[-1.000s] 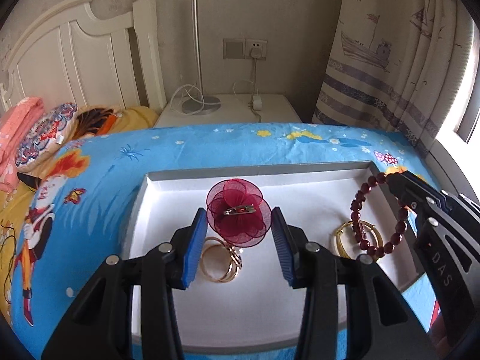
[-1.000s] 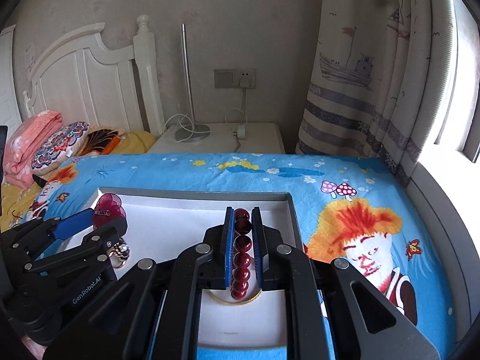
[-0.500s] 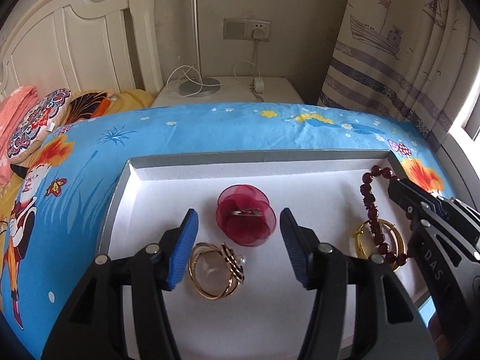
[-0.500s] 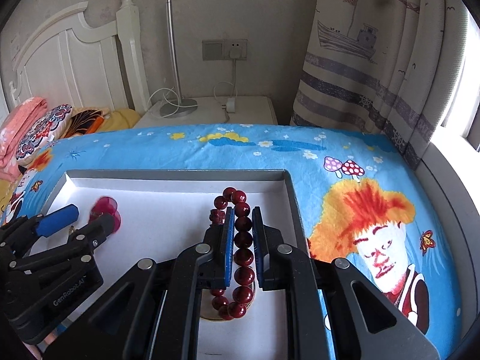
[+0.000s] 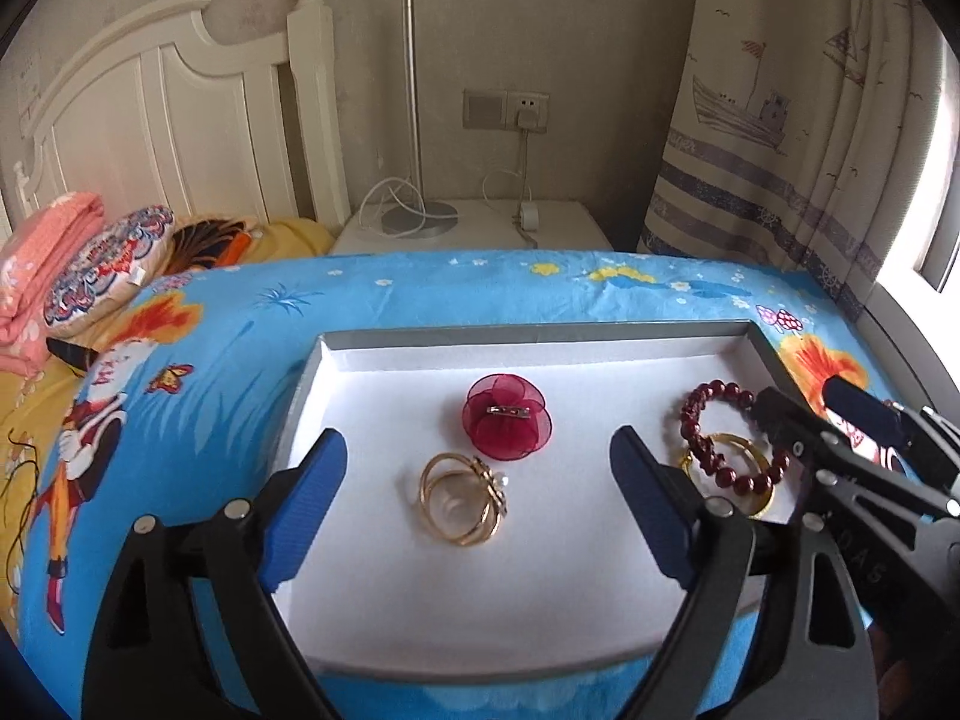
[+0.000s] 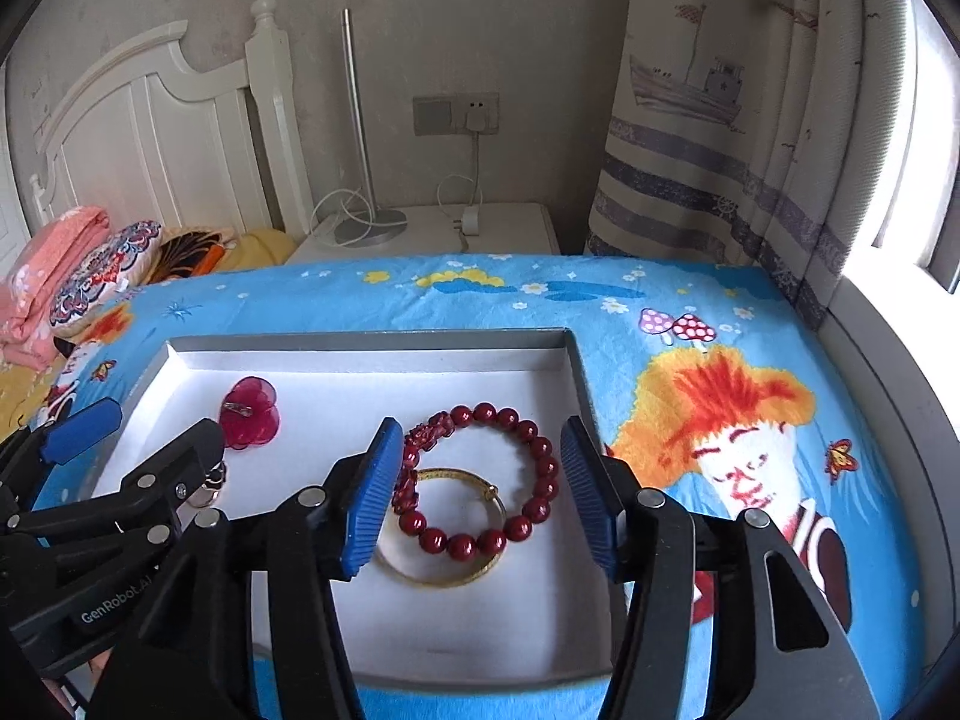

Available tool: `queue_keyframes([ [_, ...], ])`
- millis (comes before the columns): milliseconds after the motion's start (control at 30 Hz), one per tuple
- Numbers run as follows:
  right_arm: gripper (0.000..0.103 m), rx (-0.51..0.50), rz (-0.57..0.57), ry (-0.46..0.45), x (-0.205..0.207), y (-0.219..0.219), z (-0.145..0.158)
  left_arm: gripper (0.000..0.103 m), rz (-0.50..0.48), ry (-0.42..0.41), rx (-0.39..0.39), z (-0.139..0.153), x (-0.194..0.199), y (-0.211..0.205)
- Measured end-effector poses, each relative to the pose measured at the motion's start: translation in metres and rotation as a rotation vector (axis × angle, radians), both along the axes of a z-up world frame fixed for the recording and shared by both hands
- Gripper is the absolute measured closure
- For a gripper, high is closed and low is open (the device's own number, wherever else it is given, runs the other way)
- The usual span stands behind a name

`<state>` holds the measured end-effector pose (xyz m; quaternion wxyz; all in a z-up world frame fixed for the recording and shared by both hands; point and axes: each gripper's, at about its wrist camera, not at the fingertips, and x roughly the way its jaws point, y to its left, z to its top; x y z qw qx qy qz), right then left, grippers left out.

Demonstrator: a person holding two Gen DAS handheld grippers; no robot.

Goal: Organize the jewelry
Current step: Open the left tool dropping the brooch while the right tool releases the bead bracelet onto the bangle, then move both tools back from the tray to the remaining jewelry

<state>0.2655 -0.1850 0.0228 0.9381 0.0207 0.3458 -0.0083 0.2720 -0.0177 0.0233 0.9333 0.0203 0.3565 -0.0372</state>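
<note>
Now that both sets of jaws are opening with nothing between the pads, the red bead bracelet (image 6: 480,480) lies flat in the tray (image 6: 372,341), overlapping the gold bangle (image 6: 447,576) at the tray's 3 o'clock side. A second ago the right gripper (image 6: 480,498) pinched it. Left gripper (image 5: 477,510) has released the red flower brooch (image 5: 504,425), now at centre, gold rings (image 5: 462,504) at its 6 o'clock. Judgement: both placements done; tray sits on the bed (image 6: 690,312).

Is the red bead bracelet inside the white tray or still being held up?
Inside. The red bead bracelet lies flat on the white tray, partly over a gold bangle. The right gripper is opening; its pads stand clear of it.
</note>
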Motion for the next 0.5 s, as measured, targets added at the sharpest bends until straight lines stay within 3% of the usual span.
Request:
queue_keyframes([
  [333, 0.037, 0.025, 0.009, -0.115, -0.082, -0.004, 0.031, 0.015, -0.037, -0.080, -0.013, 0.029, -0.077, 0.009],
  [500, 0.033, 0.032, 0.001, -0.147, -0.129, -0.014, 0.037, 0.015, -0.011, -0.124, -0.030, 0.044, -0.118, 0.028],
])
